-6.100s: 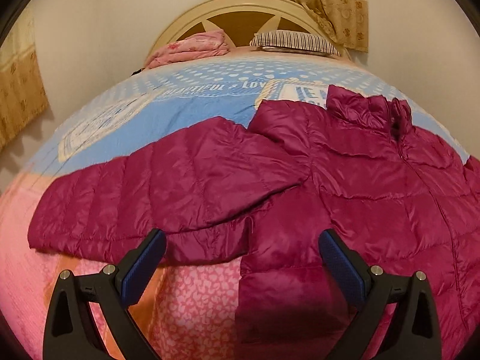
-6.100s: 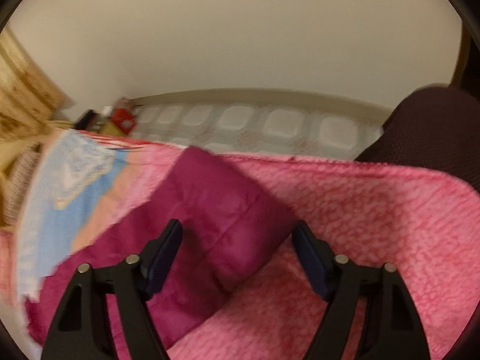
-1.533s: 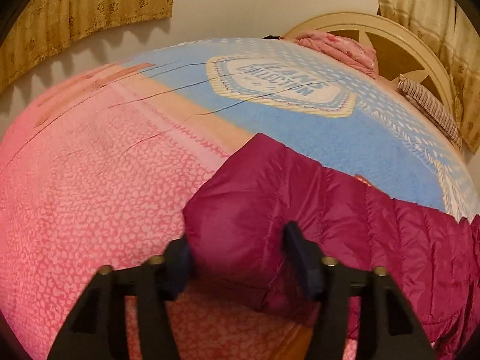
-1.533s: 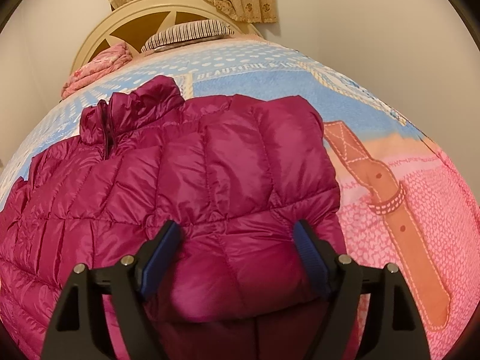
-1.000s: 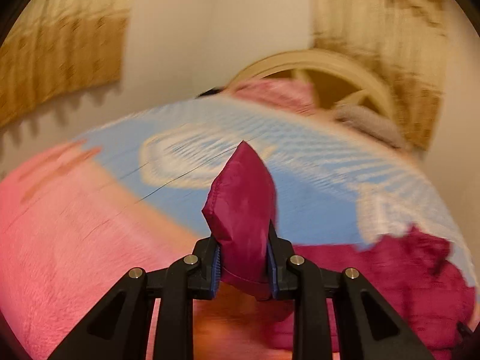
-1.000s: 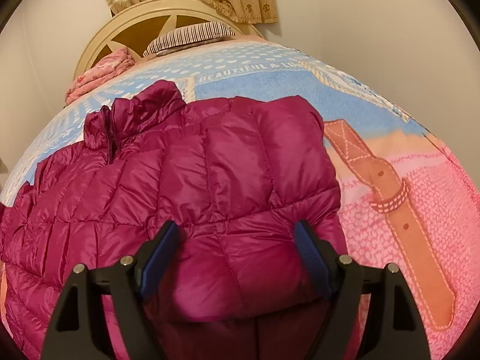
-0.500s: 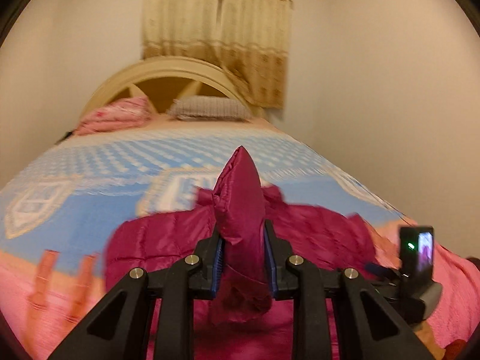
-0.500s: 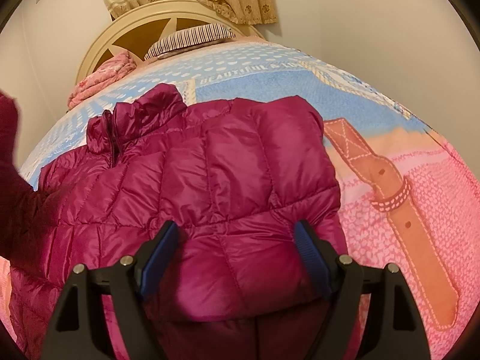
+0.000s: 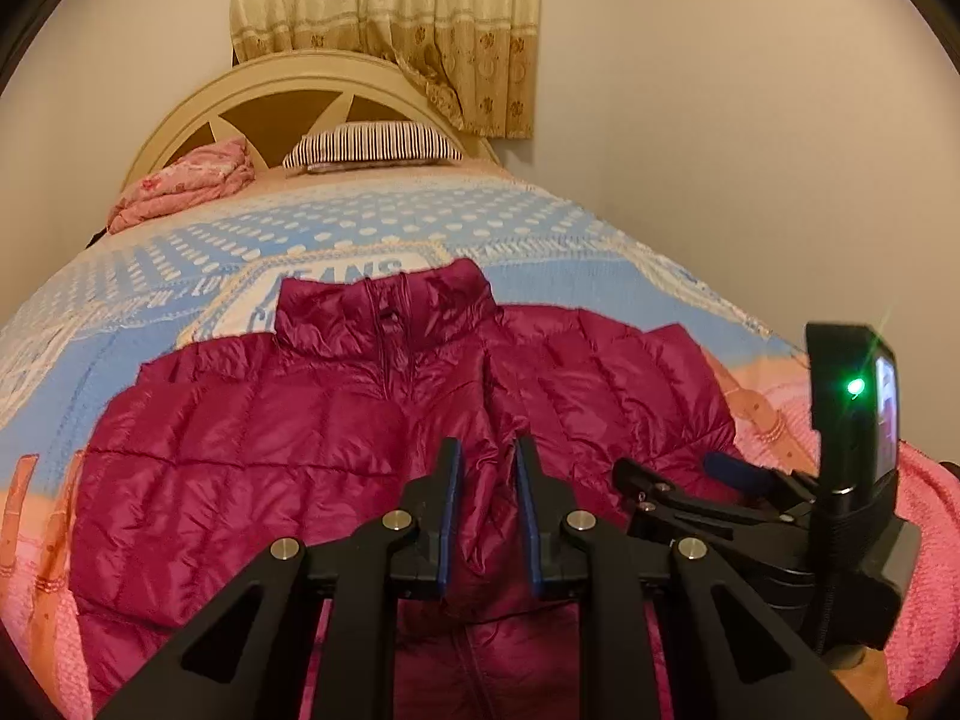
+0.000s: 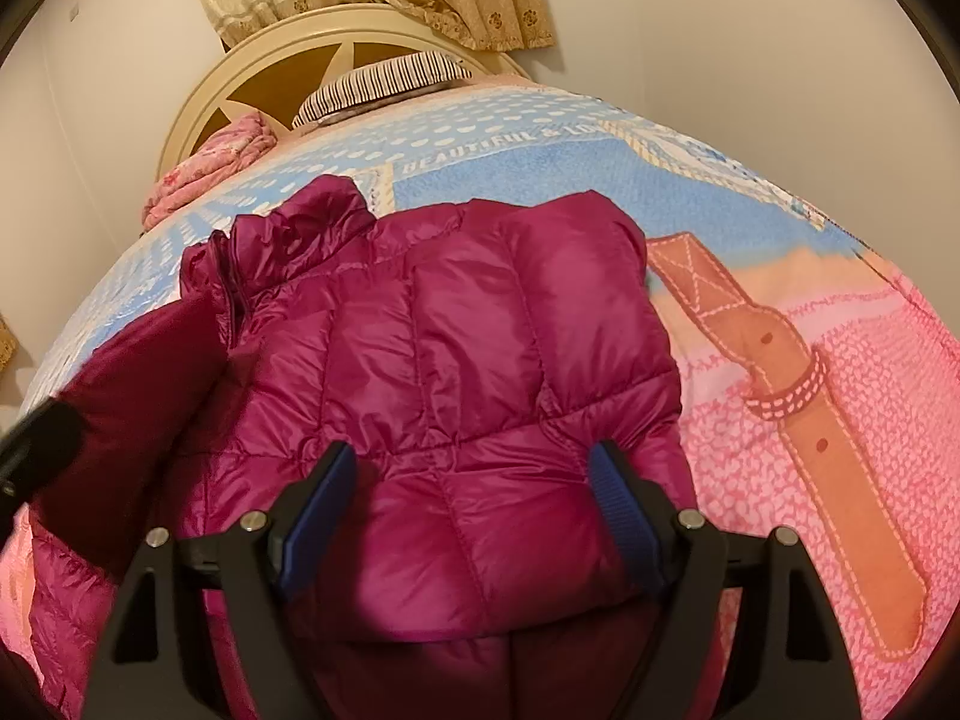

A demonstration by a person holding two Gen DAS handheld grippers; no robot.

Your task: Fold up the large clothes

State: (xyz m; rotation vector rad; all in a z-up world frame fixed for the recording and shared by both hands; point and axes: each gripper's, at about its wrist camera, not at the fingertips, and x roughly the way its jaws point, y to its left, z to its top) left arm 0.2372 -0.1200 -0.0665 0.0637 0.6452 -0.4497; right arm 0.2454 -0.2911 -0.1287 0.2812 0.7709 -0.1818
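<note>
Striped pillow and a bunched pink blanket sit at the head of the bed, against the cream arched headboard. Both are well apart from the jacket. Beige patterned curtain hangs behind the headboard; plain pale walls on both sides.

In the left wrist view the right gripper's body with a green LED and small screen blocks the lower right corner, covering part of the jacket's edge and bedspread there.

Bedspread: blue dotted zone with printed lettering toward the head, pink speckled zone toward the foot, with a printed orange belt-and-buckle motif just right of the jacket.

Magenta puffer jacket lies flat mid-bed, front up, collar toward the headboard, zip down the centre. Shiny quilted fabric, puffy panels, crinkled. The sleeve on its right side is folded across the body.

Left gripper: jaws nearly together and closing, a ridge of the jacket's sleeve fabric pinched between the blue pads, held over the jacket's middle.

Right gripper: jaws wide, straddling the folded sleeve's puffy end; pads don't press on it, nothing gripped.
</note>
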